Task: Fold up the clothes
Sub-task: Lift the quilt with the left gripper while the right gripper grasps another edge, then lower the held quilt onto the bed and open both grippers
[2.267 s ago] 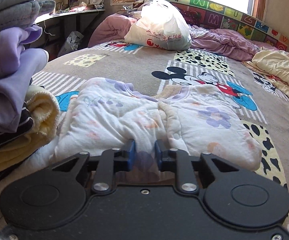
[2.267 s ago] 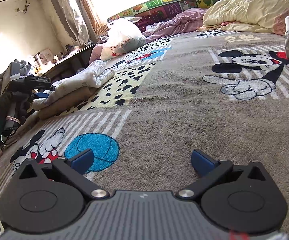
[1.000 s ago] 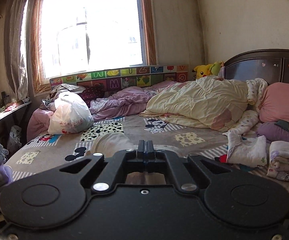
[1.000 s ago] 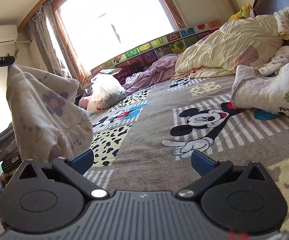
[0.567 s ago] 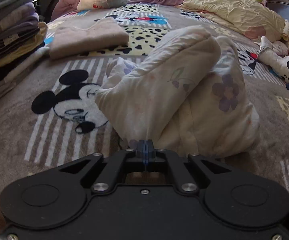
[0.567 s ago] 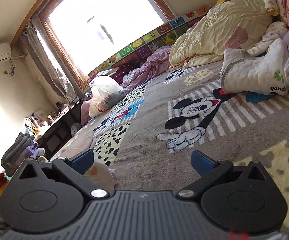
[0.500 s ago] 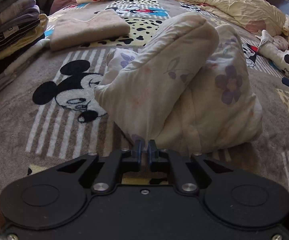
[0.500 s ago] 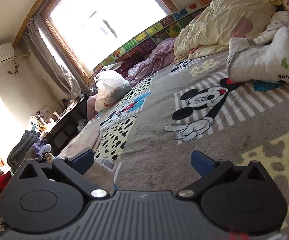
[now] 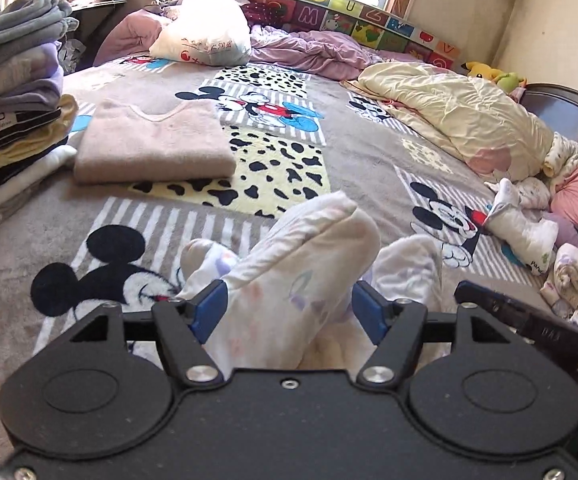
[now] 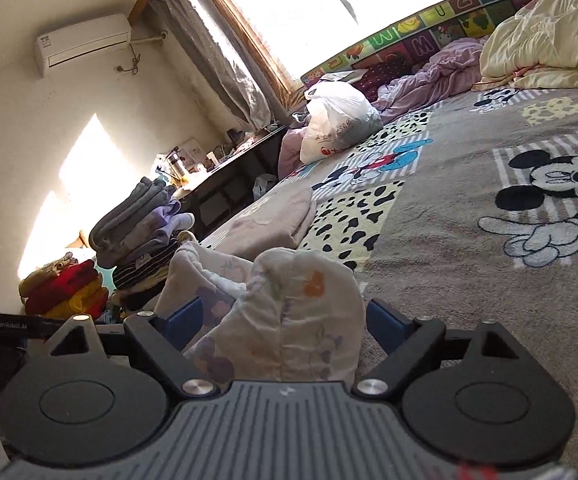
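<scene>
The white floral padded garment [image 9: 309, 280] is lying bunched on the grey cartoon-mouse blanket [image 9: 369, 152], sitting between the blue pads of the left gripper [image 9: 291, 310], whose jaws are opening around it without pressing, and also between the pads of the right gripper [image 10: 281, 320], whose jaws are closing but not yet squeezing the cloth. Beyond it, a folded beige sweater [image 9: 149, 144] is resting flat on the blanket, just beside a tall stack of folded clothes [image 9: 9, 92] sitting at the bed's edge

A cartoon-print blanket [image 9: 369, 152] is covering the bed. A folded beige sweater [image 9: 149, 148] is lying far left, a crumpled white floral garment [image 9: 301, 276] near.
</scene>
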